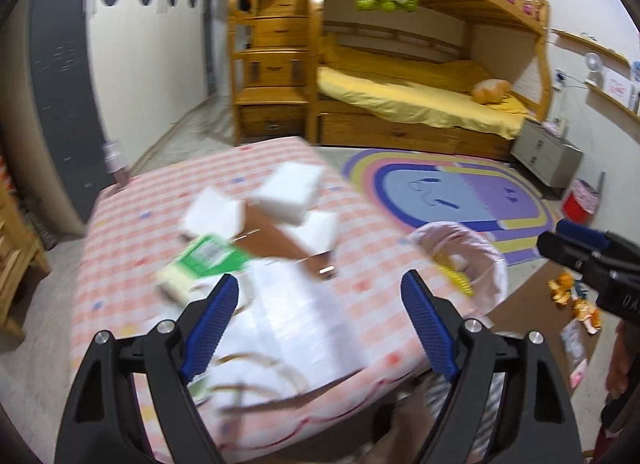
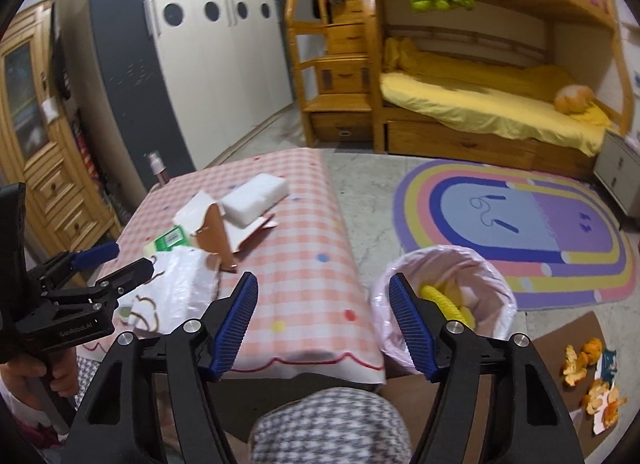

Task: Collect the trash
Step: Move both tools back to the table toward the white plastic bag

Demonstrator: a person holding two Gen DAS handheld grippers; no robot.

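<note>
- We count two grippers: the left gripper (image 1: 320, 296) and the right gripper (image 2: 322, 300), both spread wide with nothing between the blue pads, so both are released and hold nothing.
- On the pink-checked table (image 2: 304, 224) we see one white foam block (image 2: 256, 198), one torn brown cardboard piece (image 2: 214, 232), one green-and-white carton (image 2: 170, 240) and one crumpled white plastic bag (image 2: 176, 292); the left wrist view is blurred, so we cannot count the foam pieces there.
- One trash bin (image 2: 500, 296) with a pale pink liner stands on the floor just beside the table's right edge, with one yellow object (image 2: 444, 300) inside.
- Several orange peels (image 2: 588, 376) lie on a brown board on the floor, to the right of the bin.
- The table trash lies ahead of the left gripper, the bag nearest; the bin sits just behind the right gripper's right finger.
</note>
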